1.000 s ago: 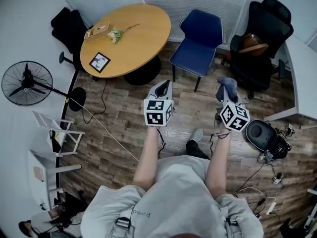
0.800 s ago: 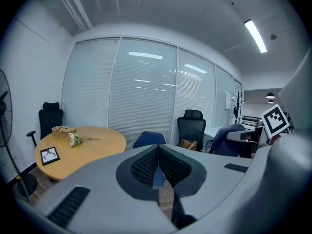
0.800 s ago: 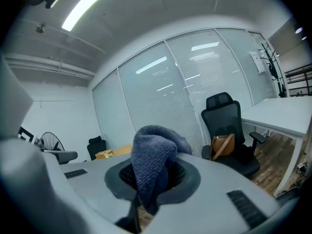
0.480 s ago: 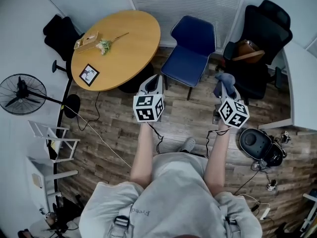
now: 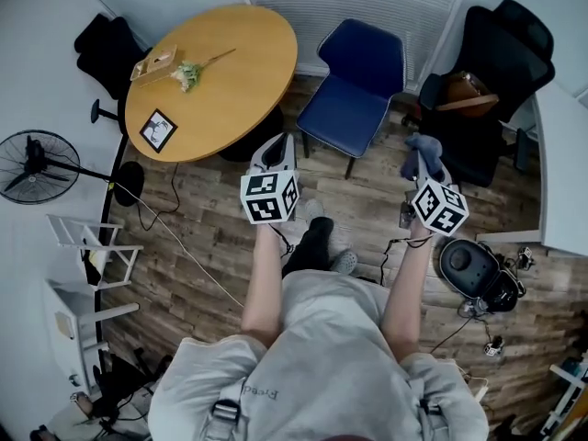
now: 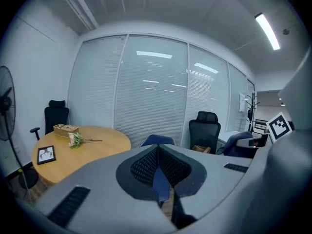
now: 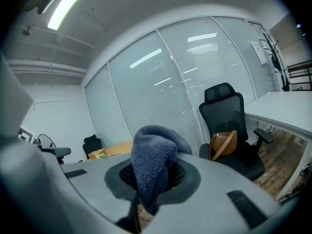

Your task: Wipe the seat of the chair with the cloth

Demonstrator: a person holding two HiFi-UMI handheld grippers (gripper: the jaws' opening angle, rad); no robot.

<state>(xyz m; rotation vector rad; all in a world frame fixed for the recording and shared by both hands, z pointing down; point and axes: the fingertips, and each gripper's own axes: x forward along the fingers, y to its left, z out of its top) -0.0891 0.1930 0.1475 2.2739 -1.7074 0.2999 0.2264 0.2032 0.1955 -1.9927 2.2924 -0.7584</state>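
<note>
The right gripper's [image 7: 158, 167] fingers [image 7: 179, 175] are clamped tight on the cloth [image 7: 153, 162]. It is a blue-grey, nubbly towel, bunched into a rounded lump that folds over the fingertips and hangs down between them. The left gripper's [image 6: 158, 155] fingers [image 6: 145, 166] are pressed together and hold nothing.

In the head view, both grippers are held out short of the blue chair [image 5: 354, 85], the cloth near its front right corner and not touching it. The chair's dark blue seat is bare and rests on thin metal legs.

Left of the chair stands a round wooden counter [image 5: 230, 99]. It carries a shallow wooden box [image 5: 153, 62] whose contents cannot be made out, a flower sprig [image 5: 193, 70] just beside it, and a framed picture [image 5: 158, 129] nearer the edge. Right of the chair, a black office chair [image 5: 491, 72] has a brown bag [image 5: 469, 90] on its seat.

Compared with half a second ago, the person's dark-trousered leg [image 5: 310, 244] has stepped forward between the arms; the grippers keep the same posture.
</note>
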